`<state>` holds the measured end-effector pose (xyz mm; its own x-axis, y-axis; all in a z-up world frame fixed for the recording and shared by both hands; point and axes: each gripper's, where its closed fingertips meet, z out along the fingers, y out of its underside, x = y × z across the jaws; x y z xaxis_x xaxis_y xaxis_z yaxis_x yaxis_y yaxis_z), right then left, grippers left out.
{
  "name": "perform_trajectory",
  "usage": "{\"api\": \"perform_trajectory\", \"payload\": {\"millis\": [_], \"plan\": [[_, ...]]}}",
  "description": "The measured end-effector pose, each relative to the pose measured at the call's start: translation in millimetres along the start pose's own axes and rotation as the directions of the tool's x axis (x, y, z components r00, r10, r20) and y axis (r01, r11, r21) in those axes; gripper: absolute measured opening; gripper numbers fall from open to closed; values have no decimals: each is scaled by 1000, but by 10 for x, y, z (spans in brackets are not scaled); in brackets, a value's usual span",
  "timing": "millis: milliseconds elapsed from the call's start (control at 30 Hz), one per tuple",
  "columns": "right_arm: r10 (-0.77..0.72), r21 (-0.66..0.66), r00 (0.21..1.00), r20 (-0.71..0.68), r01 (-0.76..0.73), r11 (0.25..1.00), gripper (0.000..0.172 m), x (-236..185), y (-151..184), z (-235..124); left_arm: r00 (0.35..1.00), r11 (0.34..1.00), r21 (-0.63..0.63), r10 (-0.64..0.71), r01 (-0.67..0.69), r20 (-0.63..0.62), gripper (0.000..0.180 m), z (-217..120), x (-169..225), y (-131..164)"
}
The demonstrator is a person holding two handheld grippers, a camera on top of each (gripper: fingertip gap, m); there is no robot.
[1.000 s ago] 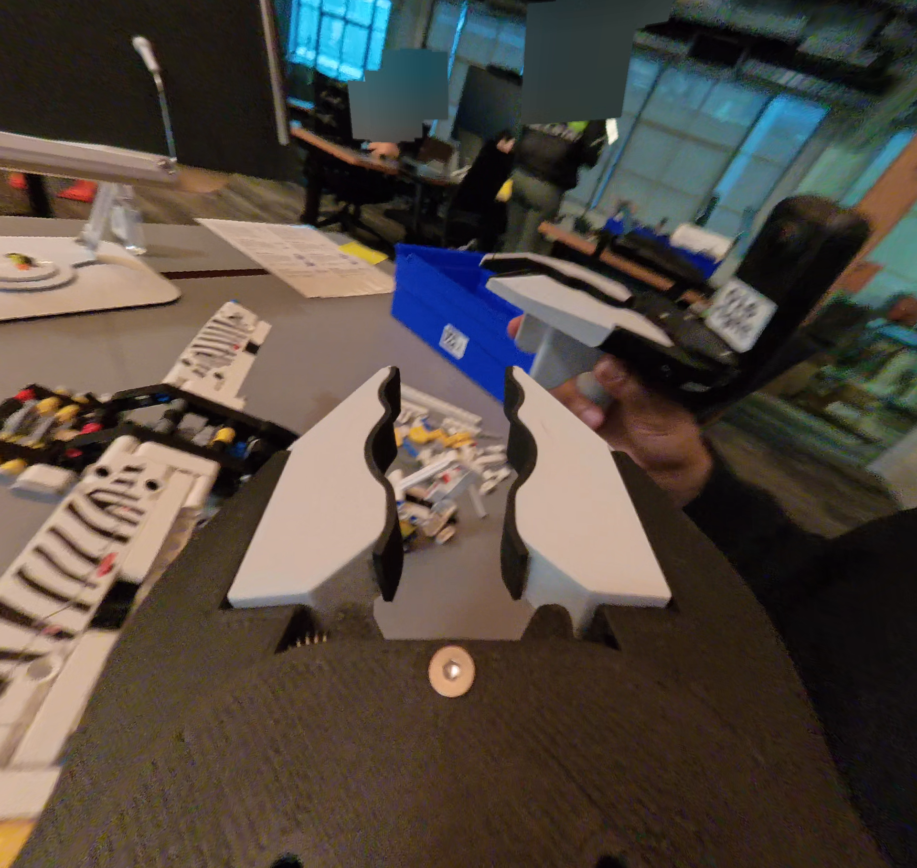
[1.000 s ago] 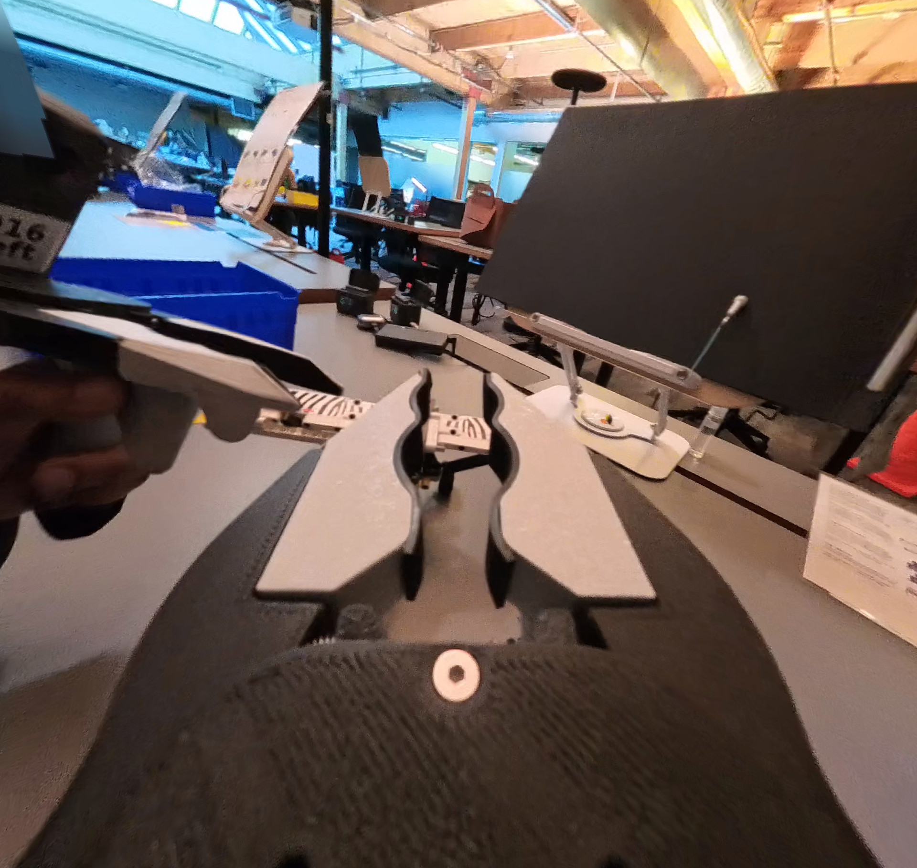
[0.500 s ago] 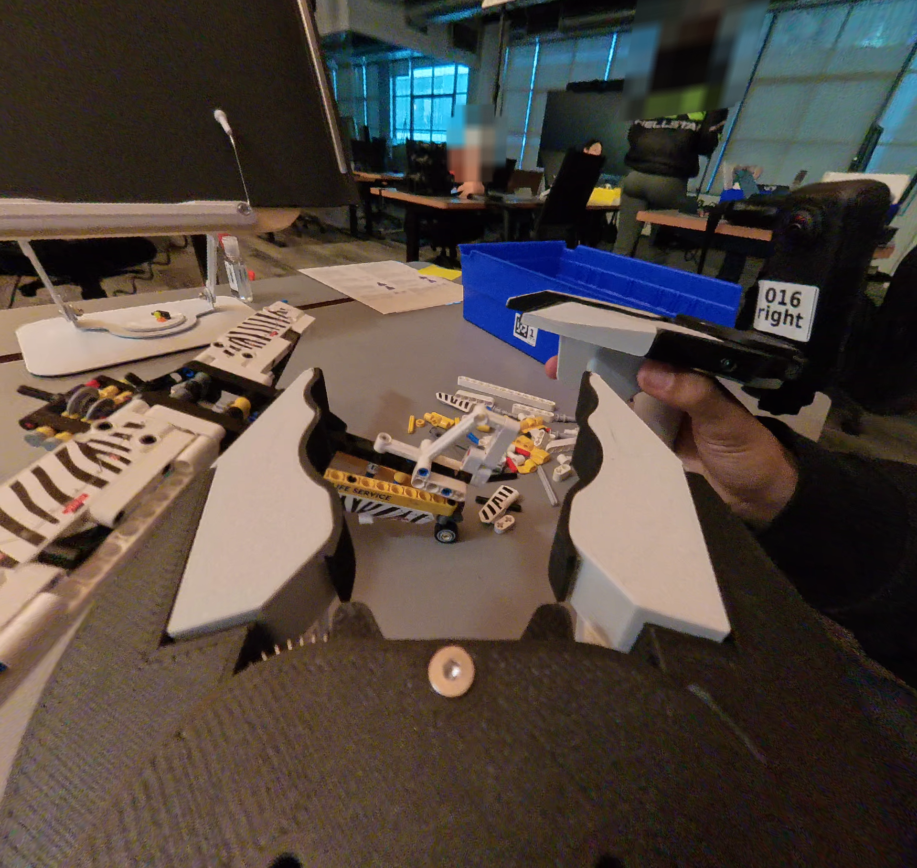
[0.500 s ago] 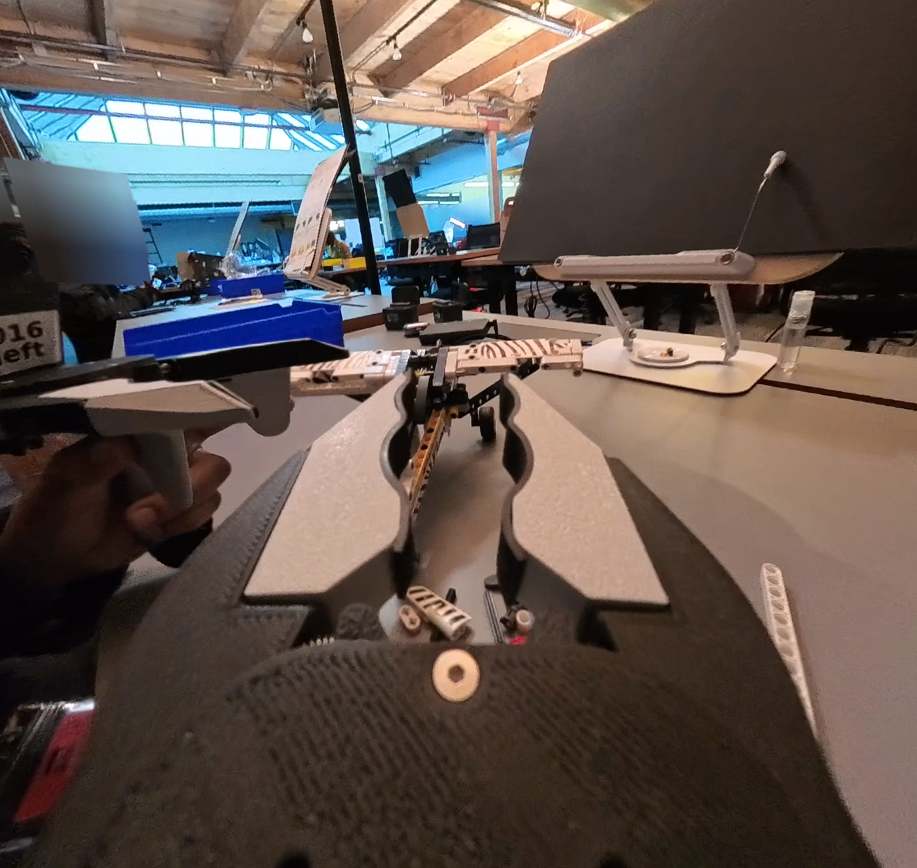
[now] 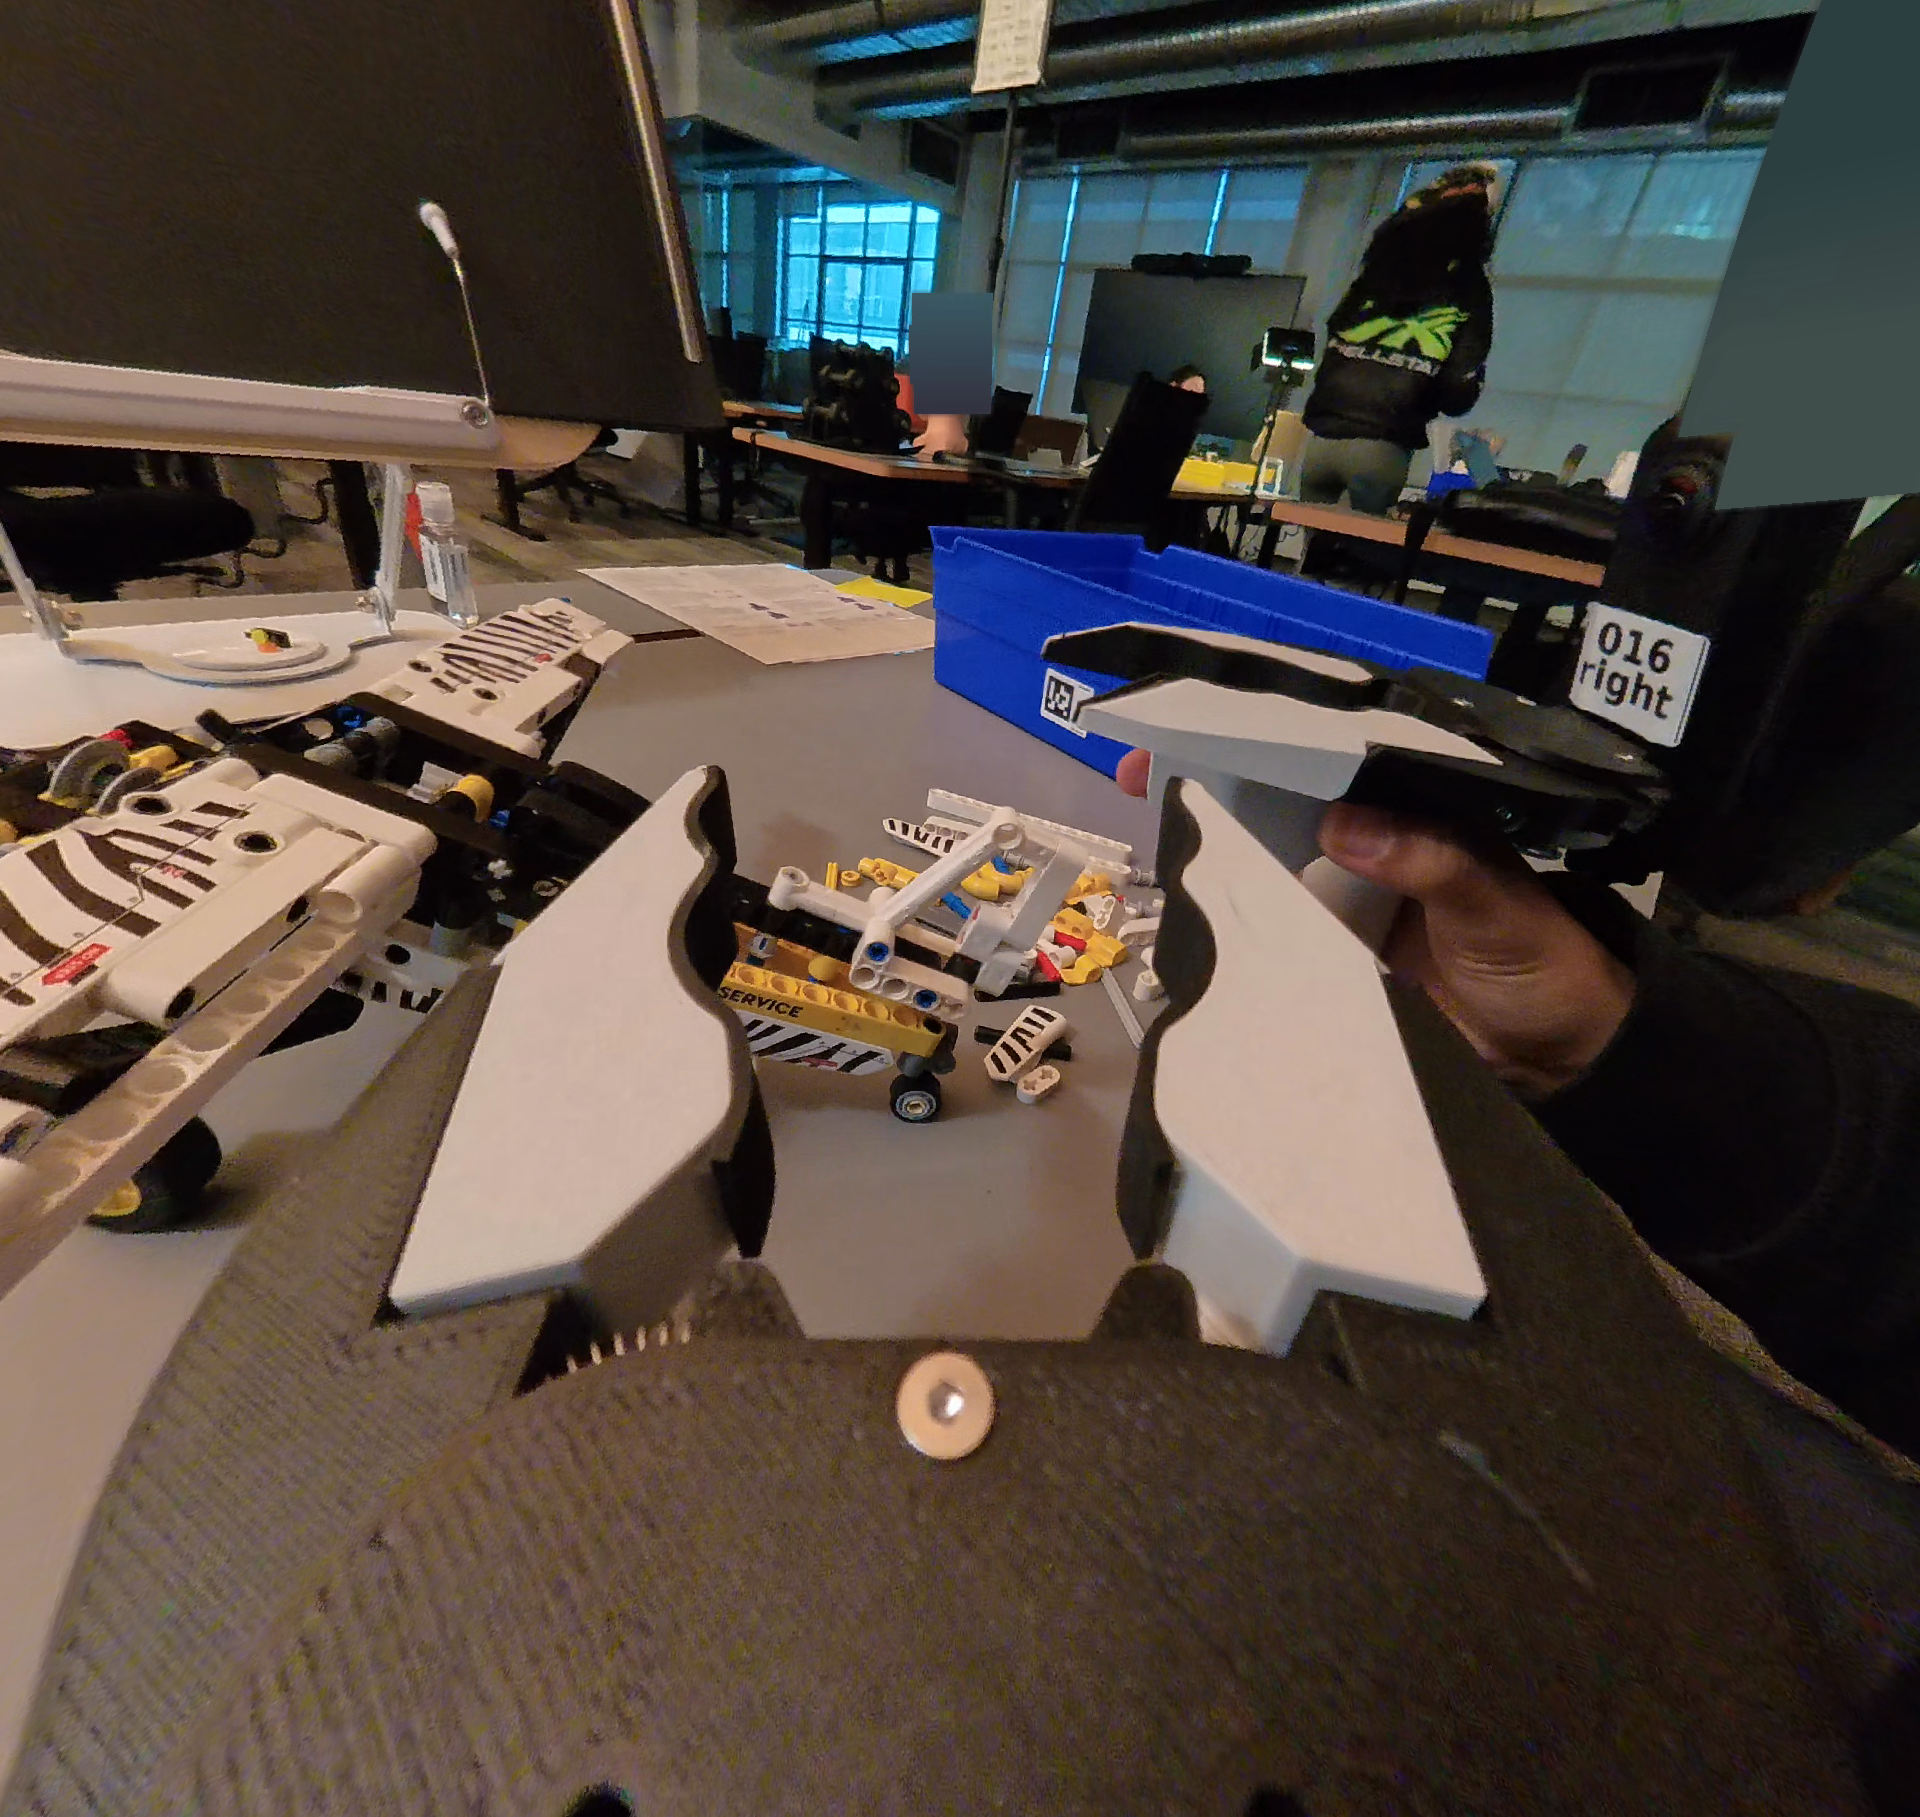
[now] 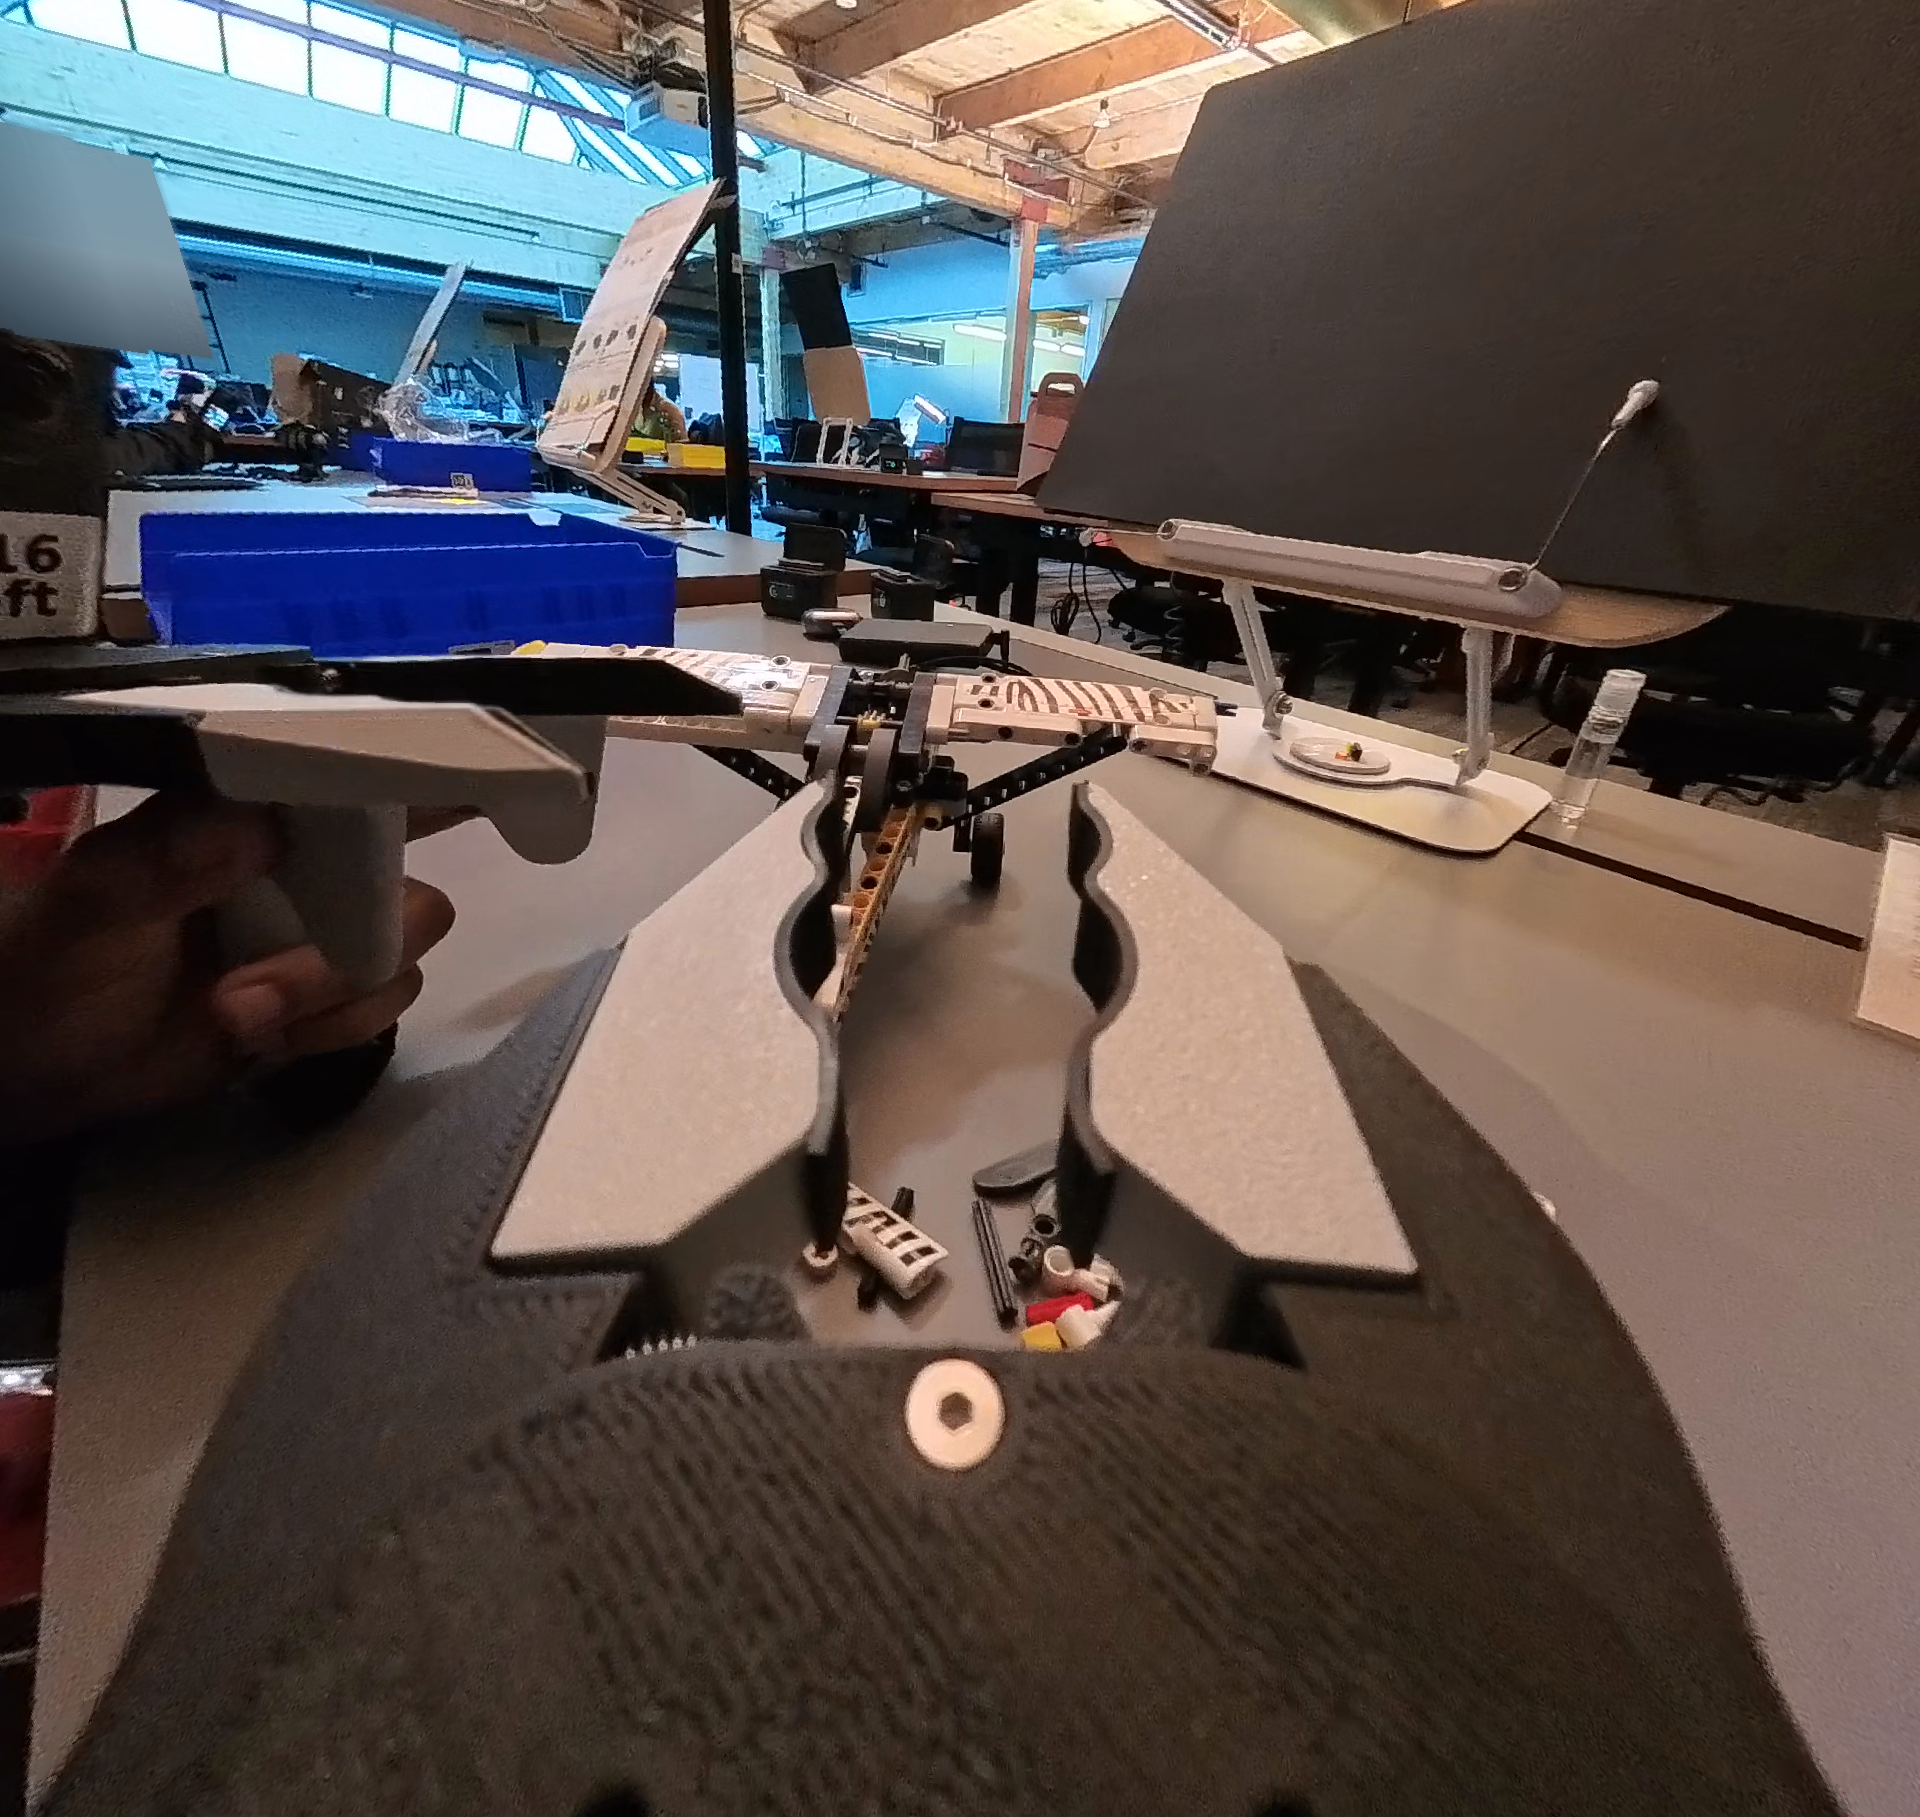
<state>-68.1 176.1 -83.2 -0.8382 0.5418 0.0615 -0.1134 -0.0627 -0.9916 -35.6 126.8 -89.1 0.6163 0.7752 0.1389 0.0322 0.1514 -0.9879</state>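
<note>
Mostly labels: white sticker on right tongs (image 5: 1081, 687), code tag on blue bin (image 5: 1195, 604); both tongs gape, left tongs (image 5: 940, 822) wider

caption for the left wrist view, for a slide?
Open left gripper above a brick-built plane and loose pieces on a grey table.

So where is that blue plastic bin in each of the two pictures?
Left wrist view: blue bin sits upper right of centre, on the grey table behind the other gripper's fingers.
Right wrist view: blue bin sits at the left edge, above the other gripper.
Shared landmark: the zebra-striped brick model.
</note>
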Motion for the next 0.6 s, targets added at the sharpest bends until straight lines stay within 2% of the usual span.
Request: {"api": "perform_trajectory", "payload": {"millis": [133, 267, 367, 500, 600], "plan": [[11, 4, 1000, 1, -11, 1000, 43, 11, -5, -1, 1000, 1000, 6, -15, 15, -1, 76, -4, -13, -8], [45, -26, 996, 71, -43, 999, 27, -73, 26, 3, 1000, 1000, 17, 9, -8, -29, 78, -10, 26, -24], [72, -28, 992, 103, -69, 997, 24, -99, 21, -5, 1000, 1000, 16, 16, -15, -22, 77, -9, 23, -24], [77, -24, 989, 123, -75, 997, 23, -118, 12, -15, 1000, 1000, 16, -6, 7, -30, 56, -11, 9, -23], [49, -28, 985, 163, -45, 999, 9, -204, 20, -24, 998, 999, 17, -46, 47, -31, 43, -14, -31, -23]]}}
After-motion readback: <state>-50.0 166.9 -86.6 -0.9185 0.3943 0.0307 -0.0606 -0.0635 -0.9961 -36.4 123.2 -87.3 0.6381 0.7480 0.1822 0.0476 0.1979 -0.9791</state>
